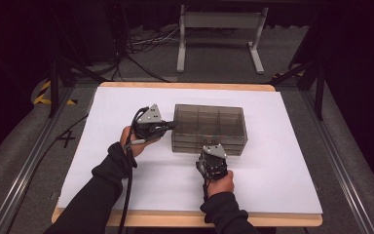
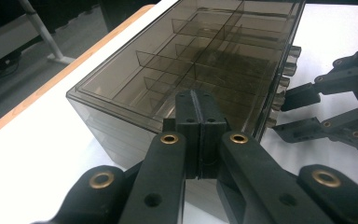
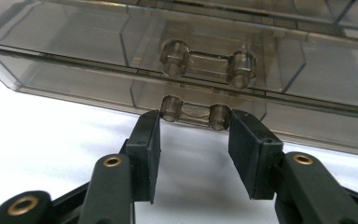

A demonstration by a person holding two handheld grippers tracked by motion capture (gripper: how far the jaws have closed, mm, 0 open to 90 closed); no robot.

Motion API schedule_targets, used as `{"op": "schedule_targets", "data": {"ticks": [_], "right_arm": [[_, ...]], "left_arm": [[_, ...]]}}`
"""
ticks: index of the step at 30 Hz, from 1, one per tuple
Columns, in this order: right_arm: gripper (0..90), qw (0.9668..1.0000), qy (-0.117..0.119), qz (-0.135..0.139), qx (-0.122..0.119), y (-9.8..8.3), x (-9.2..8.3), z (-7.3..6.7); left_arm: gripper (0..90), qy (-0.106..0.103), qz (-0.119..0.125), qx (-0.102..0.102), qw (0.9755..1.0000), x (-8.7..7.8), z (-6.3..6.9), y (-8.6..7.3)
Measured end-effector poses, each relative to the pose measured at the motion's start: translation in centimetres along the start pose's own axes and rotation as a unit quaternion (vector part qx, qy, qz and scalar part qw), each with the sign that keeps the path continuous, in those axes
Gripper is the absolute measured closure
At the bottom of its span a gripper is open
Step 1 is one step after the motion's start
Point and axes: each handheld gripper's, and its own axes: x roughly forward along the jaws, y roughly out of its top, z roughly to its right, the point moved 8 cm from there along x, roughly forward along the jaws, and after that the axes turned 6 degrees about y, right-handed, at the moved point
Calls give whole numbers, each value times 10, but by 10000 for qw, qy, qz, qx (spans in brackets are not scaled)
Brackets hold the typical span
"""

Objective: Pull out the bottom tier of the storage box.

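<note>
Smoky plastic drawer box (image 1: pixel 209 127) dead ahead of my right claw (image 3: pixel 195 127) | its jaws apart, flanking lowest drawer handle (image 3: pixel 195 113), pads not clamped | left claw (image 2: pixel 196 123) together, tips at box's end wall

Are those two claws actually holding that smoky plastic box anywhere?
No firm hold. Right gripper brackets the drawer box's bottom handle, pads apart; left gripper, shut, presses its end wall.

White table (image 1: pixel 126 185), metal stand (image 1: pixel 219 29) behind
</note>
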Motion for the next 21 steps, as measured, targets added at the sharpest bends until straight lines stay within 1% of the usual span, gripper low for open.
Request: {"op": "schedule_targets", "data": {"ticks": [2,3,4,5,6,7,8,9,10,11,12,13,14,15,16,19,21], "right_arm": [[562,10000,-14,-18,-74,0,-1,0],[562,10000,-14,-18,-74,0,-1,0],[838,9995,-158,267,-49,7,-9,4],[838,9995,-158,267,-49,7,-9,4],[832,9999,13,159,7,7,-9,4],[790,9998,170,88,17,7,-8,4],[735,9997,251,-10,-50,6,-7,2],[598,9997,211,3,-100,5,-8,-1],[539,9998,49,-62,-182,1,-8,-5],[539,9998,49,-62,-182,1,-8,-5],[538,9999,-1,-64,-134,-1,-7,-5],[544,9999,-44,-78,-54,-2,-6,-3],[554,9999,-63,-121,93,-3,-3,1],[554,9999,-63,-121,93,-3,-3,1],[563,9996,16,-159,239,-2,-1,3],[565,9994,44,-174,282,-2,-1,3],[567,9990,77,-199,404,-2,0,3]], "left_arm": [[900,24,6,11,10000,0,0,0],[900,24,6,11,10000,0,0,0],[900,38,7,23,10000,0,-1,0],[900,39,7,16,10000,0,-1,0],[900,26,12,3,10000,0,-1,0],[900,23,16,-8,10000,0,-1,0],[900,28,26,-4,10000,0,-1,0],[900,25,34,-11,10000,0,-1,0],[900,21,40,-28,10000,0,-1,0],[900,21,40,-28,10000,0,-1,0],[900,21,42,-30,10000,0,-1,0],[900,27,42,-31,10000,0,-1,0],[900,27,44,-36,10000,0,-1,0],[900,18,49,-58,10000,1,0,0],[900,12,53,-68,10000,1,0,0],[900,-3,70,-91,9999,1,-1,-1],[900,4,72,-99,9999,1,-1,-1]]}}
